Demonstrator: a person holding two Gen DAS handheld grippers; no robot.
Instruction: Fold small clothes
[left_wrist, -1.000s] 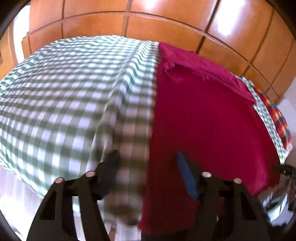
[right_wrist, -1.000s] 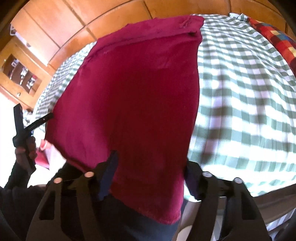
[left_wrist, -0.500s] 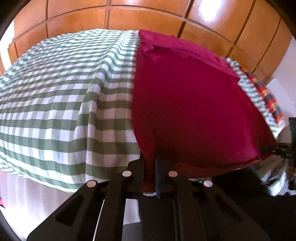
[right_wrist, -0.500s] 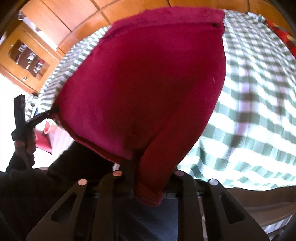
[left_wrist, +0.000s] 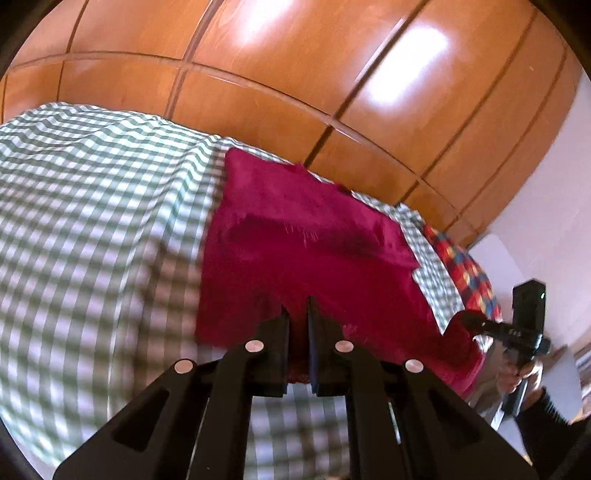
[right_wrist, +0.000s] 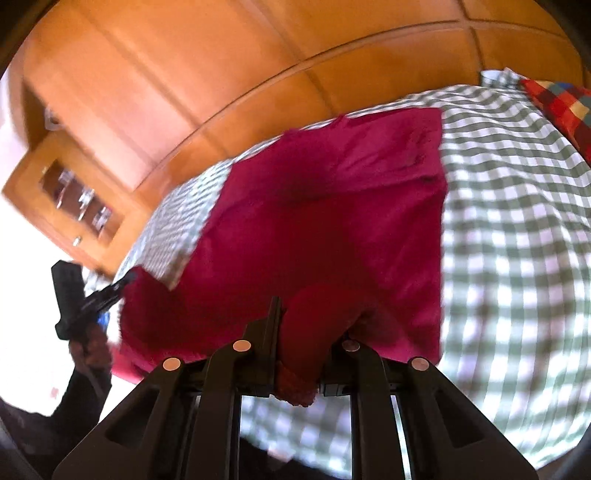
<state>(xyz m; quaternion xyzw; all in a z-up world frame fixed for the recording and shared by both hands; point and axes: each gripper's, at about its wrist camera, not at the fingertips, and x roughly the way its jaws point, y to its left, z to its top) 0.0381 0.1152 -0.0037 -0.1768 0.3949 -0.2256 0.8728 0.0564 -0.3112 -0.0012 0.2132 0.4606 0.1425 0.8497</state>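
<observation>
A crimson cloth (left_wrist: 303, 254) lies on the green-and-white checked bed cover (left_wrist: 92, 229), its far edge near the wooden wall. My left gripper (left_wrist: 298, 314) is shut on the cloth's near left corner and holds it raised above the bed. My right gripper (right_wrist: 310, 325) is shut on the near right corner, and the cloth (right_wrist: 332, 206) bunches over its fingers. The near half of the cloth hangs lifted between the two grippers. Each gripper shows in the other's view, the right one (left_wrist: 480, 325) and the left one (right_wrist: 122, 284).
A glossy wooden panelled wall (left_wrist: 295, 74) runs behind the bed. A red, blue and yellow checked pillow (left_wrist: 465, 269) lies at the bed's right end. A wooden cabinet with glass doors (right_wrist: 74, 199) stands at the left. The checked cover (right_wrist: 517, 221) spreads on both sides.
Both grippers closed on the cloth's near corners, then lifted them up and forward over the bed. The near half of the cloth now hangs raised instead of lying flat.
</observation>
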